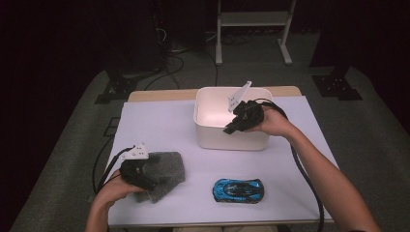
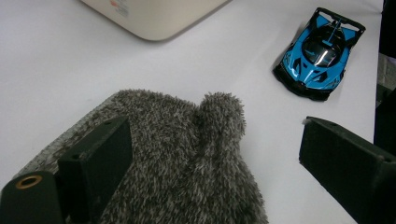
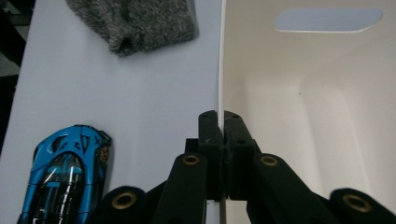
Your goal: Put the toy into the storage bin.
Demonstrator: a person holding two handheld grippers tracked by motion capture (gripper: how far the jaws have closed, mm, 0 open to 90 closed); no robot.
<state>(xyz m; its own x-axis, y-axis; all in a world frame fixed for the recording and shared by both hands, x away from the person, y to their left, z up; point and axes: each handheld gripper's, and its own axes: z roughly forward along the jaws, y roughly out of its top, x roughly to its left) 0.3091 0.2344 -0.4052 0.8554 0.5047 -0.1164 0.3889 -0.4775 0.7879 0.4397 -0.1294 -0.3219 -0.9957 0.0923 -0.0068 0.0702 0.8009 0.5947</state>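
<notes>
Step in hand: the right gripper (image 3: pixel 218 126) has its jaws closed tight on the near wall of the white bin (image 1: pixel 211 137), one jaw inside and one outside the rim; this looks like steadying or dragging the bin.
Left gripper (image 2: pixel 210 168): jaws wide apart, hovering low over the grey fuzzy cloth (image 2: pixel 187 154), which lies between and just ahead of them; the pads do not press on it.
Bin: empty inside, as far as the right gripper view shows.
Blue toy car (image 1: pixel 238 190): on the table (image 1: pixel 159 125), beside the left gripper and on the near side of the right one, apart from both.
Next move, as I judge it: lower the left jaws, pinch a fold of cloth, and lift it toward the held bin.
</notes>
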